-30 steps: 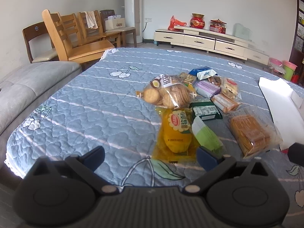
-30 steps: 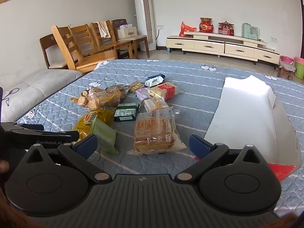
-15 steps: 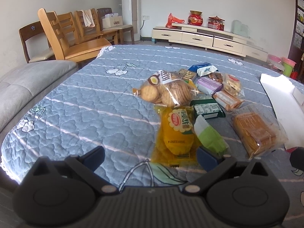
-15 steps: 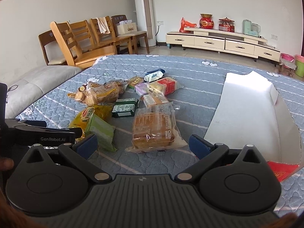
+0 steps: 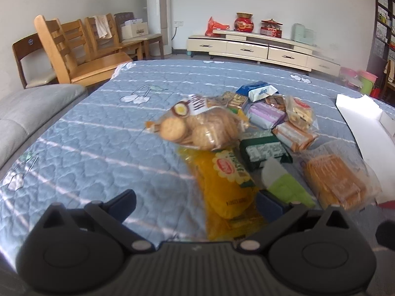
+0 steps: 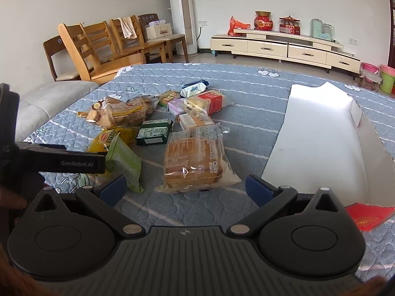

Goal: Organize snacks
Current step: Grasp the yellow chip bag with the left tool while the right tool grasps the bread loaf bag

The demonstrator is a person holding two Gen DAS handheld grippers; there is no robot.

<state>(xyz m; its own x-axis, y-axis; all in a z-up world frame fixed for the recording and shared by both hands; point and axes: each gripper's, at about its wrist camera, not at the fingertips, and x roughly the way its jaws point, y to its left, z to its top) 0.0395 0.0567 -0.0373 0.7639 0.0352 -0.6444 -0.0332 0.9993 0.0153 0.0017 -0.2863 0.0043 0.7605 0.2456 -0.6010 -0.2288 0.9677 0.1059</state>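
Note:
Several snack packs lie piled on a blue quilted table. My left gripper [image 5: 196,203] is open, low over a yellow pack [image 5: 228,187], with a green pack [image 5: 284,183] by its right finger. A clear bag of round biscuits [image 5: 202,128] lies beyond. My right gripper [image 6: 185,188] is open and empty, just short of a clear bag of brown crackers [image 6: 195,157]. The green pack [image 6: 123,162] lies to its left, where the left gripper's body [image 6: 61,162] shows. A white open box [image 6: 325,133] lies to the right.
A dark green box [image 6: 154,135], purple pack [image 5: 265,116], blue pack [image 5: 259,91] and red-label pack [image 6: 212,101] lie further back. A red paper [image 6: 367,218] lies by the box corner. Wooden chairs [image 6: 98,49] and a grey sofa [image 5: 29,113] stand left.
My left gripper has moved forward and lower, now over the near end of the yellow pack. My right gripper has moved closer to the cracker bag. Both stay open.

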